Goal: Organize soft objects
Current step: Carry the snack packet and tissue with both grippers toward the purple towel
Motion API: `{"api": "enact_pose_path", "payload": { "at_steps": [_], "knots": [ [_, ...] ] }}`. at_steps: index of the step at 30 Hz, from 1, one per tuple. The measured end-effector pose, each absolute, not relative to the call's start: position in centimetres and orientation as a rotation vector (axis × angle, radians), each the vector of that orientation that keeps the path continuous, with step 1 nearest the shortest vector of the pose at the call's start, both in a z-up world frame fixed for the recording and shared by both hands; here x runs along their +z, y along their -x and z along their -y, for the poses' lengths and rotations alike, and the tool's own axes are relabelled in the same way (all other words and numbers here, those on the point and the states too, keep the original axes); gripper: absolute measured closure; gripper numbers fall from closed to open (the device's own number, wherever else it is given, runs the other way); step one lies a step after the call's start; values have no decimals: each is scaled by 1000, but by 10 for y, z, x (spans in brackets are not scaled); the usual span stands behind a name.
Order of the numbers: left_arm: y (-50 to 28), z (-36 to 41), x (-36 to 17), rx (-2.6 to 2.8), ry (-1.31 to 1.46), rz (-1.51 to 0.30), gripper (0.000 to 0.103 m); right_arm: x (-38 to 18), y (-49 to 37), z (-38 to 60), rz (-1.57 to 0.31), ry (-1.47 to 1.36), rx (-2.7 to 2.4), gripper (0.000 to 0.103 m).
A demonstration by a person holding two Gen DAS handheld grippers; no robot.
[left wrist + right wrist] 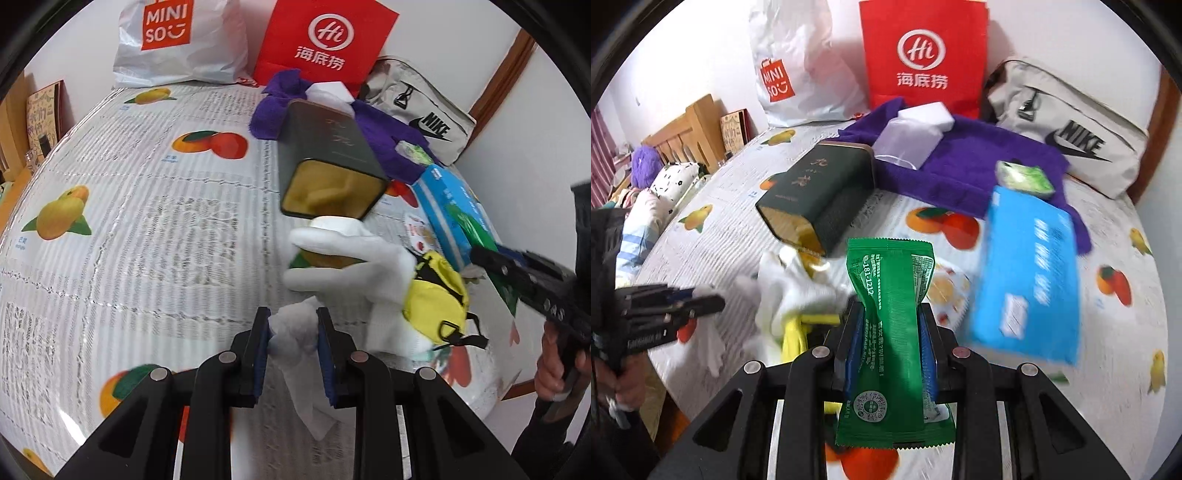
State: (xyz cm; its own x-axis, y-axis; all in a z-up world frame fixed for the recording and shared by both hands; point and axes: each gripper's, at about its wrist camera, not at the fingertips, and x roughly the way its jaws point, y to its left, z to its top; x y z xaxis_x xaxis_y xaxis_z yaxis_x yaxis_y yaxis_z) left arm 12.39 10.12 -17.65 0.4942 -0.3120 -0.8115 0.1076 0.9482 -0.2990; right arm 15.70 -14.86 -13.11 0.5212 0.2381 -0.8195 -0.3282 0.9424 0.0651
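In the left wrist view my left gripper [293, 314] is shut on a crumpled white tissue [295, 334] just above the fruit-print tablecloth [147, 229]. Just beyond it to the right lie white socks [343, 258] and a small yellow pouch [436, 299]. In the right wrist view my right gripper [891, 306] is shut on a green snack packet [890, 266], pinching it at its waist and holding it above the cloth. A blue tissue pack [1027, 273] lies to its right, and the sock pile [798, 291] to its left. The left gripper [713, 301] shows at the left edge.
A dark green tin [820, 192] lies on its side, open end toward me. Behind it a purple towel [979, 166] carries a clear plastic box [905, 144] and a small green pack [1025, 177]. A Miniso bag [790, 74], red bag [923, 55] and Nike bag [1071, 129] line the wall.
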Motion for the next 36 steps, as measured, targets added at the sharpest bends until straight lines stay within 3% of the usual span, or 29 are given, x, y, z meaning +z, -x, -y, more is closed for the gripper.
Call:
{"api": "enact_pose_path", "payload": {
  "at_steps": [11, 22, 36],
  "knots": [
    [-116, -76, -165, -250, 179, -1000, 79, -162, -103, 221, -1034, 6, 245, 74],
    [-123, -68, -157, -225, 193, -1008, 79, -187, -102, 241, -1076, -20, 251, 74],
    [-160, -60, -116, -199, 182, -975, 79, -137, -116, 238, -992, -41, 399, 74]
  ]
}}
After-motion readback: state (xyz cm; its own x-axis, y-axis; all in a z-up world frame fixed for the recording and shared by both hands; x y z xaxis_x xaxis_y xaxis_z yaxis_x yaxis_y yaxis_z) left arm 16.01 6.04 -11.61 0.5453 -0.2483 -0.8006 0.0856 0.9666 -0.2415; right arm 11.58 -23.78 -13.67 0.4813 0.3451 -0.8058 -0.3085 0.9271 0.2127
